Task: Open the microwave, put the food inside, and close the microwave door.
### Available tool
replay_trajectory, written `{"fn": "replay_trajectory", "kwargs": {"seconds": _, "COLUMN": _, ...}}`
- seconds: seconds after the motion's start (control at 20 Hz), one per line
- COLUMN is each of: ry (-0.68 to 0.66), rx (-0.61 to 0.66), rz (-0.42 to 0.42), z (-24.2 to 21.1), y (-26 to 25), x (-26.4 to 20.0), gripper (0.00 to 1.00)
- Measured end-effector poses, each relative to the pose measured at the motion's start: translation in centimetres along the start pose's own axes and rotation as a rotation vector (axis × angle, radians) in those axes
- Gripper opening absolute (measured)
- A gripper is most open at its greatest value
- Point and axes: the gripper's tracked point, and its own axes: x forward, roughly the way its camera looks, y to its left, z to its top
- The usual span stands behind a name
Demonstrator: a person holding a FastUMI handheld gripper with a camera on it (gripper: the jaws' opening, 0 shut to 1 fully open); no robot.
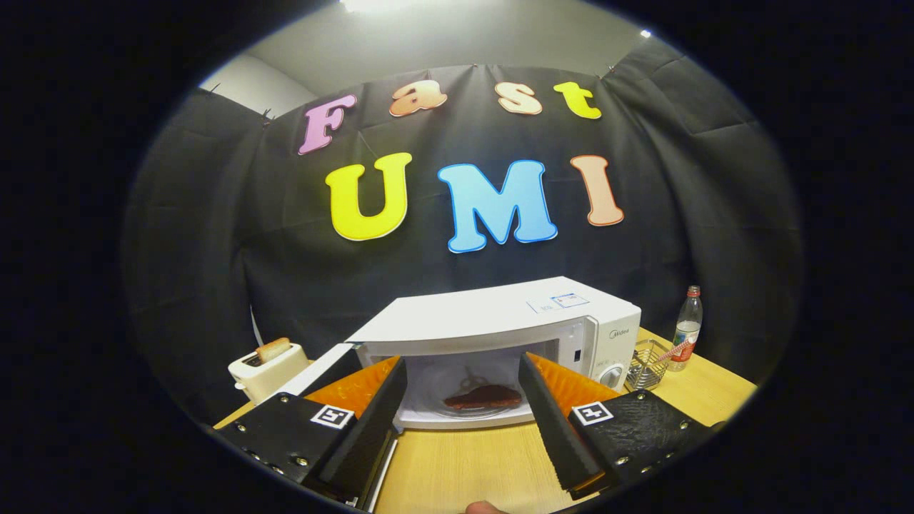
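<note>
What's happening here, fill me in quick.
A person is holding a tool out in front of a white microwave on a wooden table. The microwave's door is swung open, and a piece of reddish-brown food lies inside on the glass plate. The tool's fingers are spread open and empty, short of the opening.
</note>
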Motion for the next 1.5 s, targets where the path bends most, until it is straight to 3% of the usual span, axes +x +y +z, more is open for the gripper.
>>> {"fn": "replay_trajectory", "kwargs": {"seconds": 0.35, "ry": -0.036, "rx": -0.019, "rz": 0.192, "z": 1.7, "y": 7.2, "x": -7.7, "gripper": 0.96}}
{"fn": "replay_trajectory", "kwargs": {"seconds": 0.9, "ry": -0.046, "rx": -0.052, "rz": 0.476, "z": 0.5, "y": 19.6, "x": -16.7, "gripper": 0.96}}
{"fn": "replay_trajectory", "kwargs": {"seconds": 1.5, "ry": 0.082, "rx": -0.041, "rz": 0.691, "z": -6.7, "y": 27.2, "x": -21.3, "gripper": 0.96}}
